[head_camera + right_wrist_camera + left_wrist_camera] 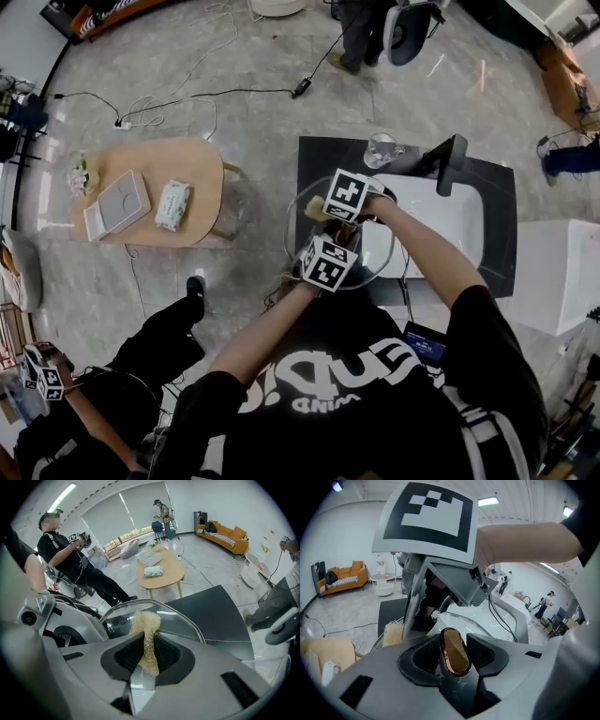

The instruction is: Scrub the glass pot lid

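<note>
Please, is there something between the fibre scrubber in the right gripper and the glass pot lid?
Nothing visible stands between them. The right gripper holds the pale yellow fibre scrubber, and its tip appears to lie on the round glass pot lid. The left gripper grips the lid's copper-coloured oval knob.

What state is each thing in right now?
Left gripper: shut on lid knob.
Right gripper: shut on loofah scrubber.
Glass lid: held up by its knob.
Loofah scrubber: pinched, tip against the lid.
Glass cup: upright on counter.
</note>
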Demonstrator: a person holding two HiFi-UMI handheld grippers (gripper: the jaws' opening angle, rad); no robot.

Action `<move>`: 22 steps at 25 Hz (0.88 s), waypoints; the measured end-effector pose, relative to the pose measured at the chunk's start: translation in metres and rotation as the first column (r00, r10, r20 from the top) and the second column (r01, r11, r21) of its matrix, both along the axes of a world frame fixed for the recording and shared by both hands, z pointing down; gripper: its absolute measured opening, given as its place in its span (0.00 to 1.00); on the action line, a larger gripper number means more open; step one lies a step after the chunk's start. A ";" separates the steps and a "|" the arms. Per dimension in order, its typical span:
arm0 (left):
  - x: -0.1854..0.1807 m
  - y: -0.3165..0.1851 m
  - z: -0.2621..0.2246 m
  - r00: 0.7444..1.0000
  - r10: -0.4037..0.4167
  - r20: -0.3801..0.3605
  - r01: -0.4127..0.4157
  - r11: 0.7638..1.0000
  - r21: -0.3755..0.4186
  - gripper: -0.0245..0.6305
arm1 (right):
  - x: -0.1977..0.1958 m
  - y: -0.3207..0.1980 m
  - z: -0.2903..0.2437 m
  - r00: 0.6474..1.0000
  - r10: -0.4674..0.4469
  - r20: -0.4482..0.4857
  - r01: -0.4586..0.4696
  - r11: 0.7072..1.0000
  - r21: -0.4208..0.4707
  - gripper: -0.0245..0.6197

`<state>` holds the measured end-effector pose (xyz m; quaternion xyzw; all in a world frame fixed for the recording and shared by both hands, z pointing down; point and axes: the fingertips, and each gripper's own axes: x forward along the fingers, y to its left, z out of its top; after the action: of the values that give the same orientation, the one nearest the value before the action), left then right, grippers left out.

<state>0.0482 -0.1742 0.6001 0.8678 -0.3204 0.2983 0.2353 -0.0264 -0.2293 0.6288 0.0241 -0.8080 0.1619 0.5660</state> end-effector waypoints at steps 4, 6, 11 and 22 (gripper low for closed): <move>0.000 0.001 0.001 1.000 -0.015 0.007 0.015 1.000 -0.002 0.32 | -0.009 0.005 0.000 0.998 -0.068 -0.008 0.068 0.998 -0.004 0.11; 0.000 0.001 0.001 1.000 -0.023 0.008 0.023 1.000 0.001 0.32 | -0.012 0.007 0.001 0.996 -0.092 -0.015 0.091 0.996 -0.017 0.11; 0.001 0.001 0.001 1.000 -0.029 0.011 0.029 1.000 0.002 0.32 | -0.020 0.011 0.000 0.989 -0.148 -0.024 0.146 0.988 -0.053 0.11; 0.002 0.001 0.001 0.999 -0.043 0.010 0.042 0.999 0.009 0.32 | -0.069 0.021 -0.009 0.972 -0.231 0.029 0.232 0.972 -0.039 0.11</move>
<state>0.0502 -0.1734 0.6007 0.8602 -0.3413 0.2962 0.2361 -0.0951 -0.2080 0.6202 -0.0842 -0.8086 0.1120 0.5715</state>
